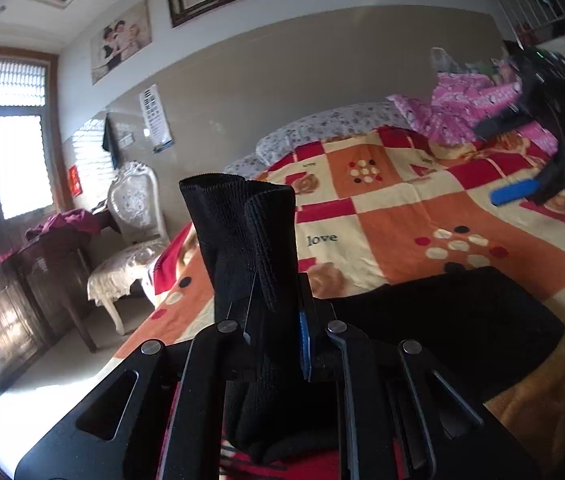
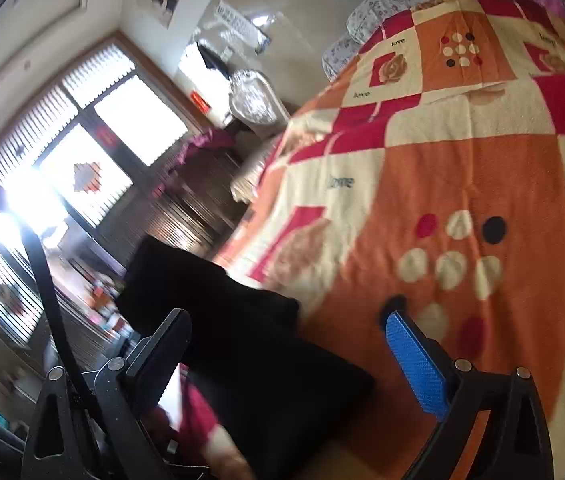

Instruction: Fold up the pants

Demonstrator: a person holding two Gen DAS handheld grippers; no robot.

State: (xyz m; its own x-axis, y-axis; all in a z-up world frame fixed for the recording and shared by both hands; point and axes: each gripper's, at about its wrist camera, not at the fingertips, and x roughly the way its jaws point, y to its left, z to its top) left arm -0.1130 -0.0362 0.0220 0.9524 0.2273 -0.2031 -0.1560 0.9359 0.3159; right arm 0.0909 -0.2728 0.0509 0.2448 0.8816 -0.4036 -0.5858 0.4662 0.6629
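The black pants (image 1: 442, 312) lie on the orange, red and cream blanket (image 1: 394, 216). My left gripper (image 1: 278, 308) is shut on a bunched ribbed end of the pants (image 1: 242, 220), which sticks up between the fingers, lifted above the bed. In the right wrist view my right gripper (image 2: 286, 340) is open and empty, held over the black pants (image 2: 250, 344) near the bed's edge. The right gripper also shows in the left wrist view (image 1: 530, 188) at the far right, above the blanket.
Floral pillows (image 1: 322, 128) and a pink quilt (image 1: 466, 104) lie at the head of the bed. A white chair (image 1: 130, 232) and a dark wooden cabinet (image 1: 22, 300) with maroon clothes stand left of the bed by the window.
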